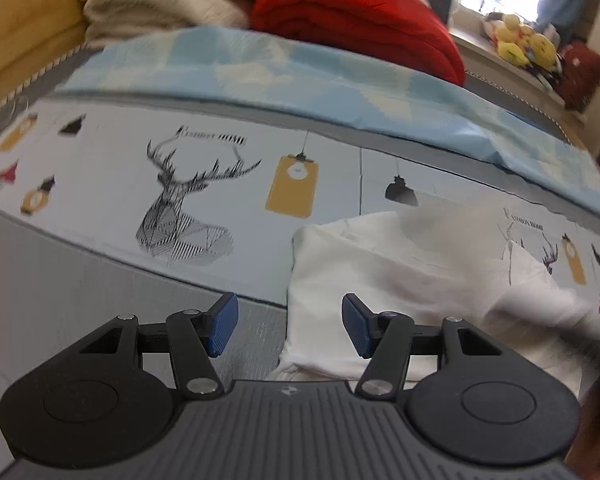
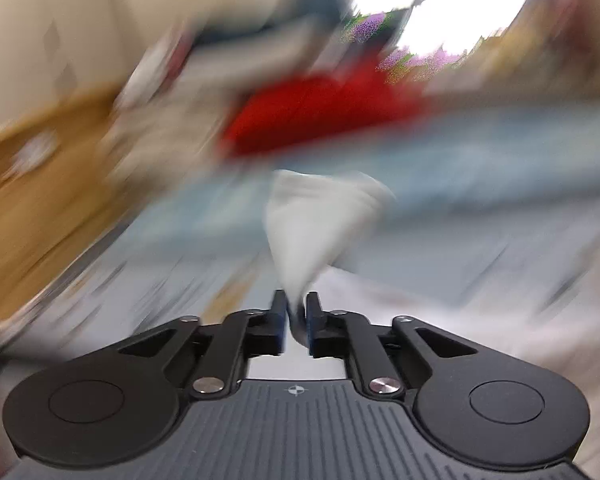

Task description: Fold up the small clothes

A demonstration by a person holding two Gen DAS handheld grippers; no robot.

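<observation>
Here the white garment (image 1: pixel 380 280) lies on the bed (image 1: pixel 100 184), just ahead and to the right of the left tongs (image 1: pixel 290 324), which are spread wide and hold nothing. The right tongs (image 2: pixel 296 322) are pressed together, pinching a corner of the garment (image 2: pixel 320 220) that rises ahead of them; that view is badly blurred. The step in hand looks like carrying a corner over for a fold. Next, that corner wants laying flat on the cloth beneath, edges matched.
</observation>
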